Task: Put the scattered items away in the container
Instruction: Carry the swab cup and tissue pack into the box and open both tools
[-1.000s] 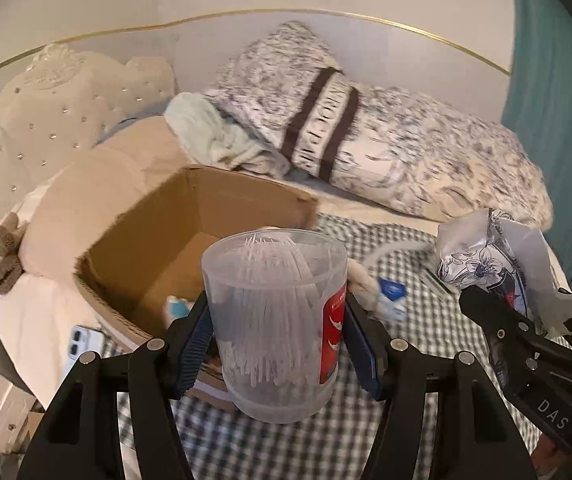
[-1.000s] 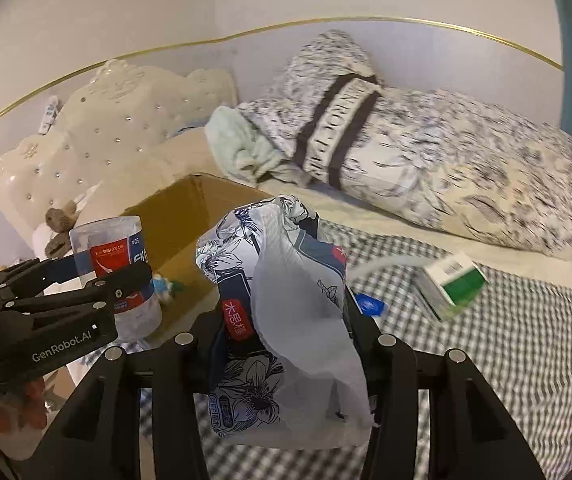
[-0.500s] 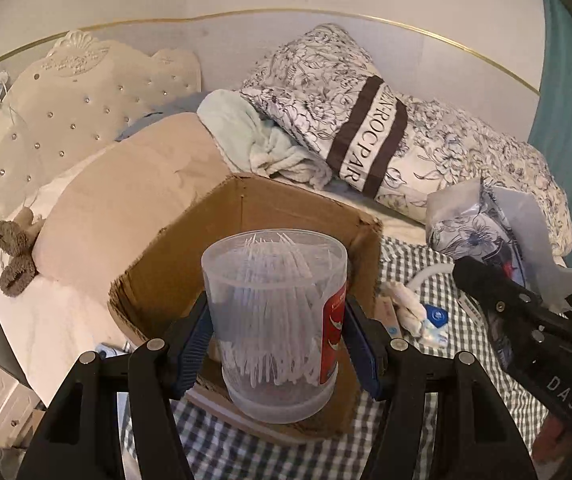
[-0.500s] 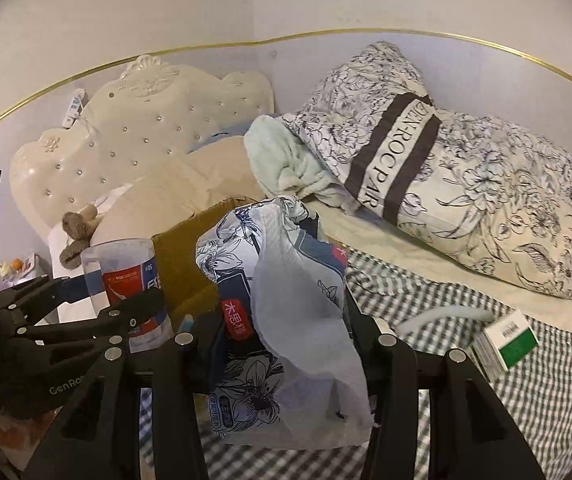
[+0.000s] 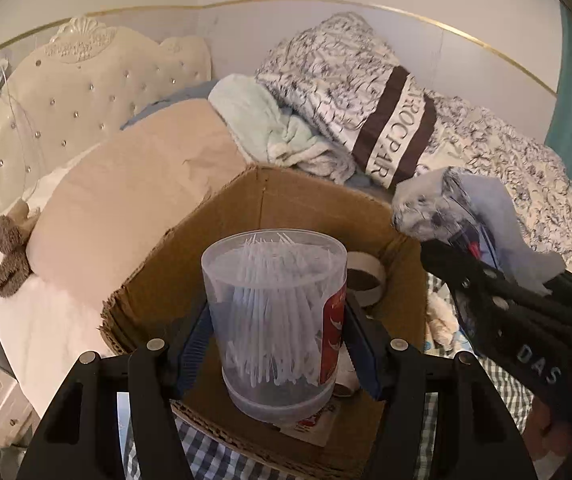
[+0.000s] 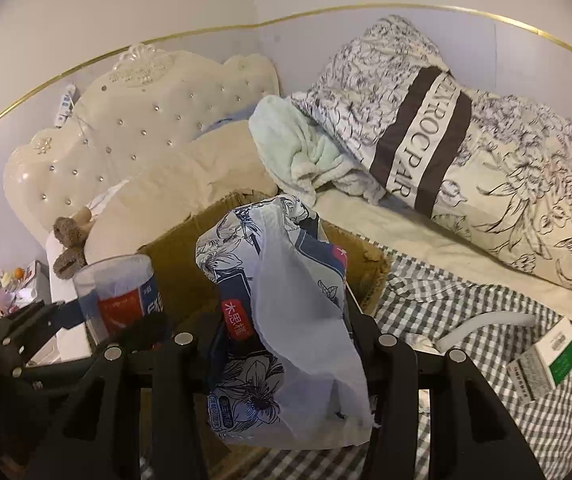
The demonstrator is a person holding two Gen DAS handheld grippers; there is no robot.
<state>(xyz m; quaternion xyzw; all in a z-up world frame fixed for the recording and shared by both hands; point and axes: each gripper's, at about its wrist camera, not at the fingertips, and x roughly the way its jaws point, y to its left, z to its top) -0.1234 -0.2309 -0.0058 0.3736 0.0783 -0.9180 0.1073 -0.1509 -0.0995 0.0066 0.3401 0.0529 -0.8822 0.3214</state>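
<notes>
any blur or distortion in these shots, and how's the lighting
Left wrist view: dim indoor light, the tissue pack smeared by motion blur, the clear jar sharp. Right wrist view: the pack sharp, the jar soft at the frame's left. Both views: fisheye bending the gold wall trim, dark corners.

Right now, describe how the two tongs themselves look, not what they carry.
Both tongs are matte black frames with silver round bolt heads. The left tongs have ribbed blue pads inside their fingers, and white lettering, partly hidden, shows on their body in the right wrist view. The right tongs carry white letters "DAS" on the side. No cables or sleeves show.
</notes>
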